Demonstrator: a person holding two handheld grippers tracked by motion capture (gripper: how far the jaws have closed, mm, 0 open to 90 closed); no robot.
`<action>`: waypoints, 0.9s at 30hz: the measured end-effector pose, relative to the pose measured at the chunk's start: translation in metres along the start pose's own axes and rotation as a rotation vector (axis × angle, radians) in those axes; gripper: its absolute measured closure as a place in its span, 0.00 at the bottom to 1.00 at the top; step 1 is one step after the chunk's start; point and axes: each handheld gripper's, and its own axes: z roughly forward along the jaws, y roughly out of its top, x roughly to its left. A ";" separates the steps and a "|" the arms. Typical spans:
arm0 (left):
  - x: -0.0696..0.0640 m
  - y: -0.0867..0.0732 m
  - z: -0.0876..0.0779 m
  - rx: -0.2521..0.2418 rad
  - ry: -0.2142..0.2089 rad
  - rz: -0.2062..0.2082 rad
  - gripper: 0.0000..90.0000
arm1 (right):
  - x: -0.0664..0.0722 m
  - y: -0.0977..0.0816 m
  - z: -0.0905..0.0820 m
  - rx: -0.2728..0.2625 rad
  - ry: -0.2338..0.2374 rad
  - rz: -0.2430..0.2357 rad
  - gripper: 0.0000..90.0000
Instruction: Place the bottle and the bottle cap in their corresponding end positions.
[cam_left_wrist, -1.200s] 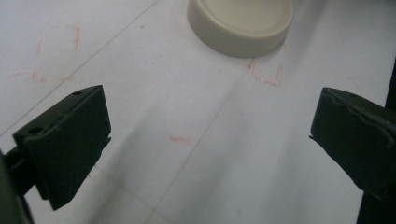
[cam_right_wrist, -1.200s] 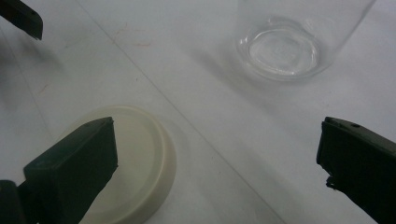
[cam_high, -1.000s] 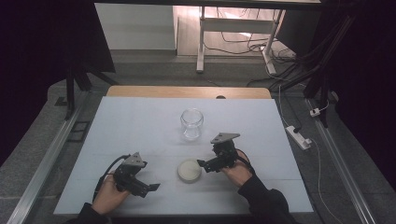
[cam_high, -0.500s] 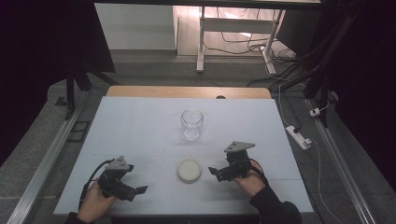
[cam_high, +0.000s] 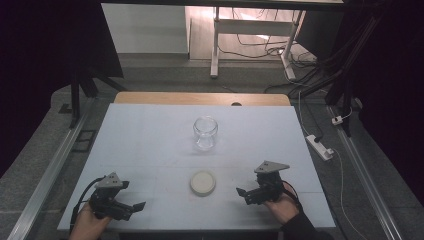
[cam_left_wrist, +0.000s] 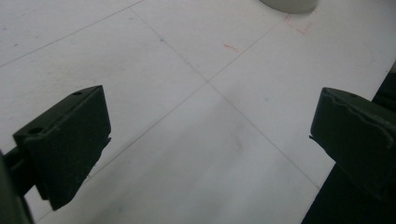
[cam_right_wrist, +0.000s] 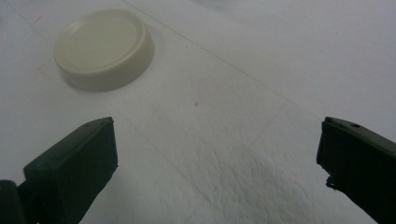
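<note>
Both grippers have pulled back toward our edge of the table (cam_high: 150, 135) since a second ago: our left gripper (cam_high: 131, 206) now sits near the front left corner and our right gripper (cam_high: 242, 194) has backed away from the lid (cam_high: 203, 182), each with jaws spread wide and holding nothing. That cream lid lies flat between them, clear of both, and the open glass jar (cam_high: 205, 132) stands upright farther back at mid-table. We read this as a release: lid set down, hands retreating, jar not capped.
</note>
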 end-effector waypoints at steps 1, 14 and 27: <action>0.000 -0.001 -0.002 -0.001 0.004 -0.002 0.00 | 0.000 -0.003 -0.003 -0.001 -0.003 0.005 0.00; 0.003 -0.020 -0.019 -0.010 0.060 -0.046 0.00 | -0.005 -0.038 -0.041 -0.003 -0.063 0.075 0.00; 0.005 -0.036 -0.031 -0.013 0.086 -0.086 0.00 | -0.008 -0.053 -0.060 -0.013 -0.099 0.110 0.00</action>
